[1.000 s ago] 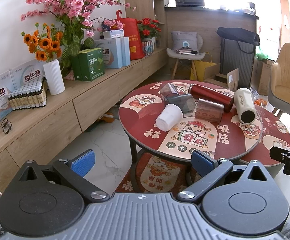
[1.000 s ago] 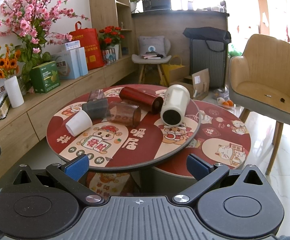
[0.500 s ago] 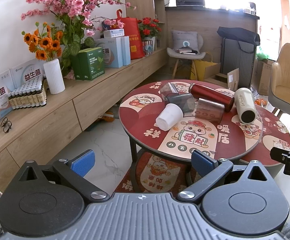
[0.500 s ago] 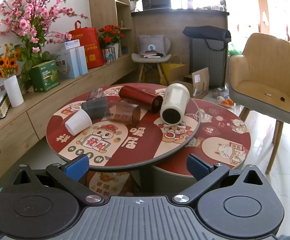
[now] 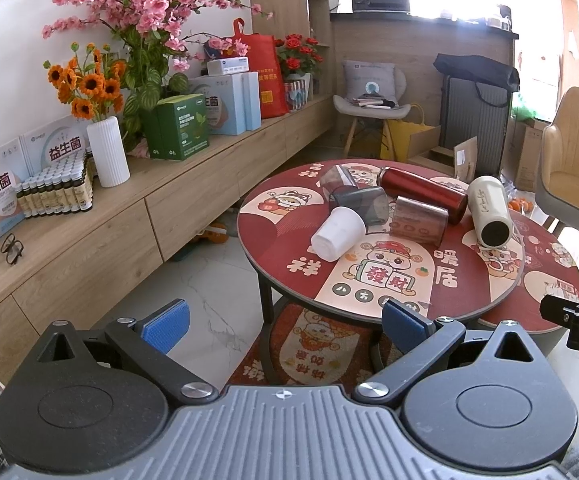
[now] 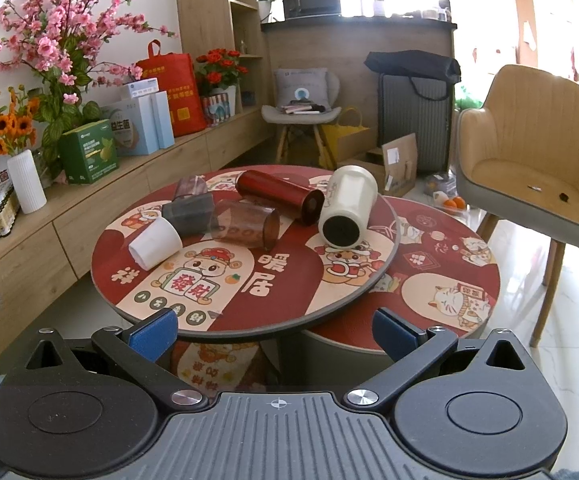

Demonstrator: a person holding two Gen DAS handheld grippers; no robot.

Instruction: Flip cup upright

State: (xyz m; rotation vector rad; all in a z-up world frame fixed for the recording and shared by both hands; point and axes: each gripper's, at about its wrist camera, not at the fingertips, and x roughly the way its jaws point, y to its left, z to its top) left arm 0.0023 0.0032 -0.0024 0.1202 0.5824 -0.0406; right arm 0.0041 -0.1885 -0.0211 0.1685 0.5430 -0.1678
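On the round red table point(image 6: 329, 292) every vessel lay on its side. Going left to right in the right wrist view: a white cup point(image 6: 155, 242) nearest the left edge, a grey cup point(image 6: 189, 214) touching it on the far side, a clear smoky cup point(image 6: 190, 186) farther back, a brown translucent cup point(image 6: 245, 228), a dark red flask point(image 6: 279, 196), and a cream tumbler point(image 6: 347, 208) with its dark end facing the camera. The left gripper point(image 5: 285, 318) and the right gripper point(image 6: 275, 330) both hung short of the near table edge, their tongs spread wide with nothing between them. The task looked unstarted, at the approach stage. Which cup was meant could not be told; the next move would call for reaching over the table, closing on one cup's wall and rotating it onto its base.
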